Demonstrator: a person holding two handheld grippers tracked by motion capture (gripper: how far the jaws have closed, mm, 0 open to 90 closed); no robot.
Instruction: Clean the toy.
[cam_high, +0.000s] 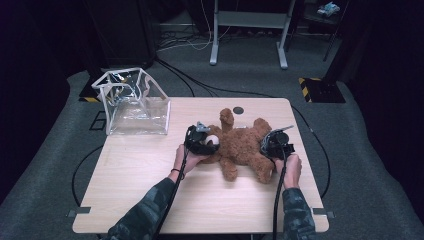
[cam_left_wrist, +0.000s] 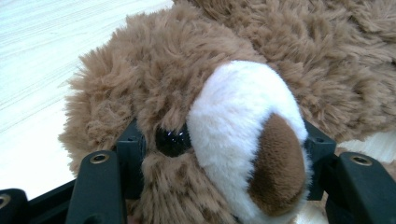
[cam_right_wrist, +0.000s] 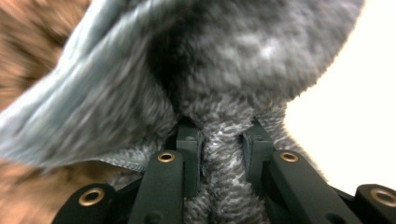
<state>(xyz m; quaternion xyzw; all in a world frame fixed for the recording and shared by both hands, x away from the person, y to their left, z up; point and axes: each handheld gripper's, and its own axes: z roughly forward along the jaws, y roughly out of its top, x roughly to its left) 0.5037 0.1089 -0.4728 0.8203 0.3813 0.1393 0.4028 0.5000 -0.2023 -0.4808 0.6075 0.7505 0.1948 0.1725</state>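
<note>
We find the counter (cam_high: 150, 200) carrying a clear bag (cam_high: 134, 102) at its far left corner, mouth up and holding no toy. The teddy (cam_high: 245, 145) lies flat at centre, well apart from the bag. The left tool (cam_high: 201, 142) is clamped about the head, its jaws pressed into the fur either side of the muzzle (cam_left_wrist: 243, 126). The right tool (cam_high: 276, 144) pinches a narrow fold of grey cloth (cam_right_wrist: 224, 172) at the bear's other end. Both grips are made, we judge; lifting and bagging remain.
</note>
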